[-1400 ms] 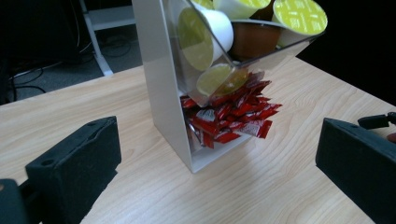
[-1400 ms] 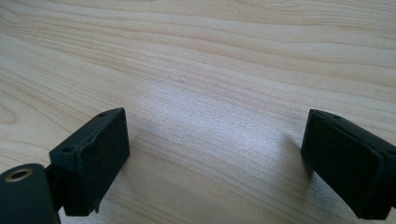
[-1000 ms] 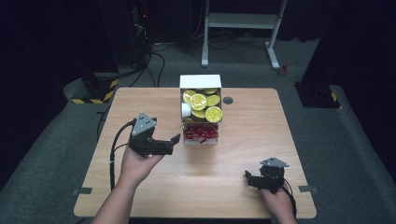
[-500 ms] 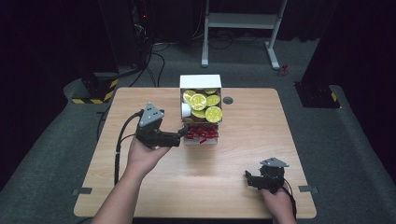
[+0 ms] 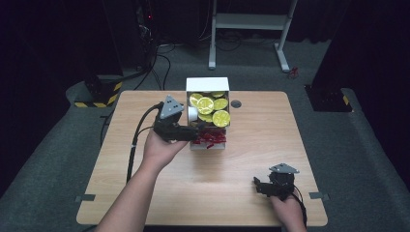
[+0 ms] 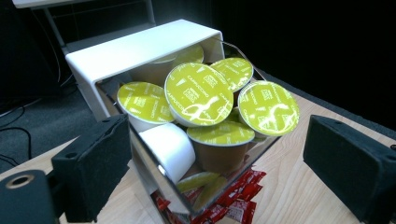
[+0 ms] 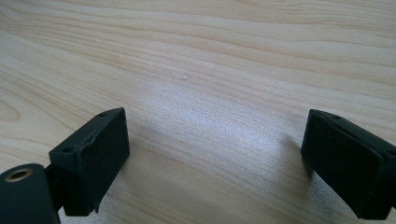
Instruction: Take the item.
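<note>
Left gripper (image 5: 193,133) has moved forward to the clear box (image 6: 154,172), jaws wide, straddling its near corner without touching. Yellow-lidded pods (image 6: 198,93) heap above the rim; red sachets (image 5: 209,138) sit beneath. Box stands at the table's (image 5: 232,169) far-centre edge. Right gripper (image 5: 258,186) unchanged, jaws spread wide over bare wood near the front edge, open room around it.

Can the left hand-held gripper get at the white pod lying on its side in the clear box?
Probably yes. The left hand-held gripper is open right at the clear box, and the white pod lies atop the pile near its corner, uncovered. The box wall beside it may crowd one jaw.
</note>
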The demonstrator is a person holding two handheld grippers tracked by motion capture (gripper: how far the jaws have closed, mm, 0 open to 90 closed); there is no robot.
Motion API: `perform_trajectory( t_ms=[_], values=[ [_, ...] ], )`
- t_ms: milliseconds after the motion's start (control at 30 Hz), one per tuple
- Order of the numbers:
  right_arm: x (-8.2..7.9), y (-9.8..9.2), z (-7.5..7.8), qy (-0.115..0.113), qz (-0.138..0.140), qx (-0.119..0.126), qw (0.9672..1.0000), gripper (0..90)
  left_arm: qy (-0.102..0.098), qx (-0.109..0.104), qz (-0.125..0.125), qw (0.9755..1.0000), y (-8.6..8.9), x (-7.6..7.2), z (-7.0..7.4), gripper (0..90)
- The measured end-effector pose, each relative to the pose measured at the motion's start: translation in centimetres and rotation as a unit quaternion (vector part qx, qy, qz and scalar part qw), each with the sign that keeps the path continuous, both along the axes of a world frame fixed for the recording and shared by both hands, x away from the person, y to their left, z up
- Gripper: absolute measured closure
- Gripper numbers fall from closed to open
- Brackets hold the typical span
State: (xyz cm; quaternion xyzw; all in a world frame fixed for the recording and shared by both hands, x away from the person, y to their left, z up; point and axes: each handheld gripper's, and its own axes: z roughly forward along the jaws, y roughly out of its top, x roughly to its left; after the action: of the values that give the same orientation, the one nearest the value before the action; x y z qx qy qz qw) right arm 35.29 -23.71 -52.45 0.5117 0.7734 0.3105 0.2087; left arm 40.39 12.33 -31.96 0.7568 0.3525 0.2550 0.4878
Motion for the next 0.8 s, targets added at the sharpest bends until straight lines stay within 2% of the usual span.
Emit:
perform_trajectory(
  t_ms=[267, 400, 467, 500, 600, 667, 700, 800],
  values=[
    [0.0, 0.0, 0.0, 0.000, 0.000, 0.000, 1.0000, 7.6, 0.002, 0.005, 0.001, 1.0000, -1.1, 1.4, -0.1, 11.9],
    [0.0, 0.0, 0.0, 0.000, -0.001, 0.001, 1.0000, 7.7, -0.006, 0.011, 0.008, 0.9999, -1.9, 1.9, -0.1, 16.6],
    [0.0, 0.0, 0.0, -0.001, 0.000, 0.000, 1.0000, 7.7, -0.008, 0.011, 0.007, 0.9999, -2.1, 2.1, -0.1, 22.8],
    [0.0, 0.0, 0.0, -0.001, 0.001, 0.000, 1.0000, 7.7, -0.010, 0.014, 0.008, 0.9998, -2.3, 2.2, -0.1, 22.8],
    [0.0, 0.0, 0.0, -0.001, 0.001, -0.001, 1.0000, 7.6, -0.022, 0.022, 0.014, 0.9994, -2.6, 2.5, -0.1, 32.2],
    [0.0, 0.0, 0.0, -0.001, 0.001, -0.001, 1.0000, 7.7, -0.029, 0.025, 0.014, 0.9992, -2.7, 2.6, 0.0, 41.8],
    [0.0, 0.0, 0.0, -0.002, 0.003, -0.002, 1.0000, 7.7, -0.032, 0.029, 0.019, 0.9989, -2.8, 2.7, 0.0, 49.3],
    [0.0, 0.0, 0.0, -0.002, 0.003, -0.002, 1.0000, 7.7, -0.036, 0.029, 0.026, 0.9986, -2.8, 2.8, 0.1, 54.0]
  ],
)
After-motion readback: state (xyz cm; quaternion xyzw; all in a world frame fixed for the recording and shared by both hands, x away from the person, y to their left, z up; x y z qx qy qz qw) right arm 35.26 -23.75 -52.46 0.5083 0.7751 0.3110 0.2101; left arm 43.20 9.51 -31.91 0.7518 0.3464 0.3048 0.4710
